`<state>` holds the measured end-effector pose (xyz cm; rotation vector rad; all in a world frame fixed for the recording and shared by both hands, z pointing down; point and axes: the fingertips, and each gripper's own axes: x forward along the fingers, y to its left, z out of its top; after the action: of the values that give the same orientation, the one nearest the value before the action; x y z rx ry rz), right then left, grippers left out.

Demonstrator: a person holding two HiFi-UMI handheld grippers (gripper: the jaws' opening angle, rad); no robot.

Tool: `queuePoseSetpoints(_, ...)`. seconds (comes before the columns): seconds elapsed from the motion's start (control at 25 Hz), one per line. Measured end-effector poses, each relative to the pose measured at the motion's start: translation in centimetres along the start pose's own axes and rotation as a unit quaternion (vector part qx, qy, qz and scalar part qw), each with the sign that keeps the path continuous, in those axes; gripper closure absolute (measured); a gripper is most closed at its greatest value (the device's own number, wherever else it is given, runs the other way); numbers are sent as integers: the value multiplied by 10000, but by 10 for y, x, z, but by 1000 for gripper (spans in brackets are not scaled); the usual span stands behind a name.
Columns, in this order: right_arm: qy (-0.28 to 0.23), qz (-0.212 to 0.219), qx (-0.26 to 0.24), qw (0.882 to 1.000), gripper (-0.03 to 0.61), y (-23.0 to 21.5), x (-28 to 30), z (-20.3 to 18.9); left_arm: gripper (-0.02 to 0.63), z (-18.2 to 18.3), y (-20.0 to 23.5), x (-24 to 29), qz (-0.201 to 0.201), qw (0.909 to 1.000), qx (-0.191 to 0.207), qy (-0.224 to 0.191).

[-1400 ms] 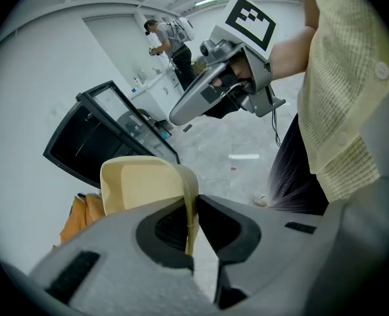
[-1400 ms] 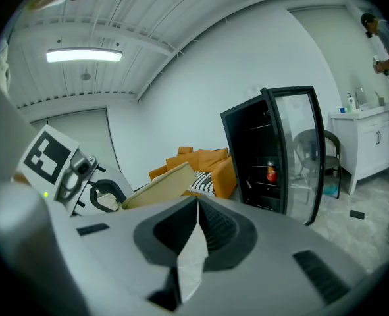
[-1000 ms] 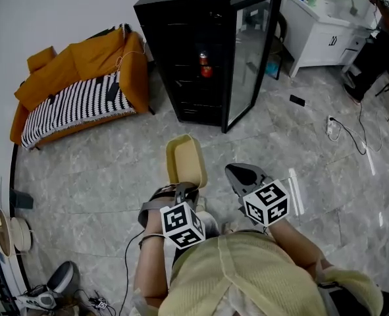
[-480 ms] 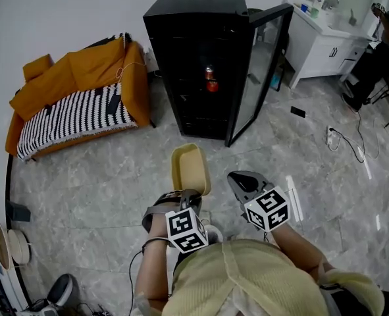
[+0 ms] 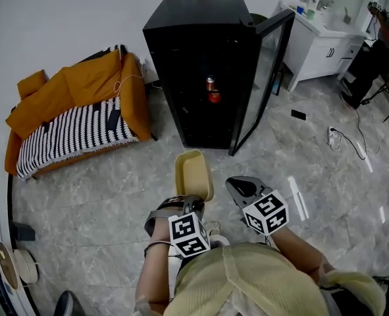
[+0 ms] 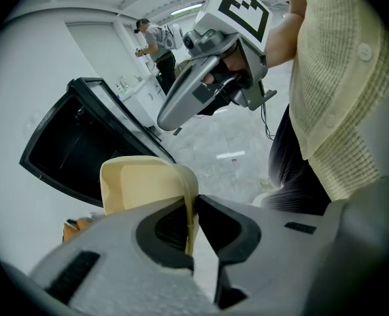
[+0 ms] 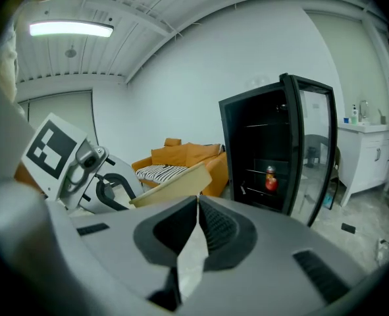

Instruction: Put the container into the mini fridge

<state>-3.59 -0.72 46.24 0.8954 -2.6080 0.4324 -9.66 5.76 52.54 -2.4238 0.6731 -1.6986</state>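
Transport step in hand. Left gripper (image 5: 191, 201) is pinching the near rim of the beige container (image 5: 193, 171), holding it short of the mini fridge (image 5: 201, 51), whose door (image 5: 263, 78) is standing open. Right gripper (image 5: 237, 184) is idling alongside, jaws pressed together, empty. Next move is probably calling for a reach farther in, onto a free shelf.

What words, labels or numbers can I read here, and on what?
No text is readable.
Cube on the left gripper, cube on the right gripper: square black-and-white patterns, no letters.
Can in the mini fridge: label too small to read.
Bottles on the white counter: too small.
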Motion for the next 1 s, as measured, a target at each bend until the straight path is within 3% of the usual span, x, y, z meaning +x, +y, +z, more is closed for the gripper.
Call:
queuePoseSetpoints(0.4,212,-192,175,9994,548,4,14,0,572,-8,18,11,-245,9988,414,-115)
queuePoseSetpoints(1.0,107,79,71,9999,548,-60,51,34,572,10,70,46,-243,9993,262,134)
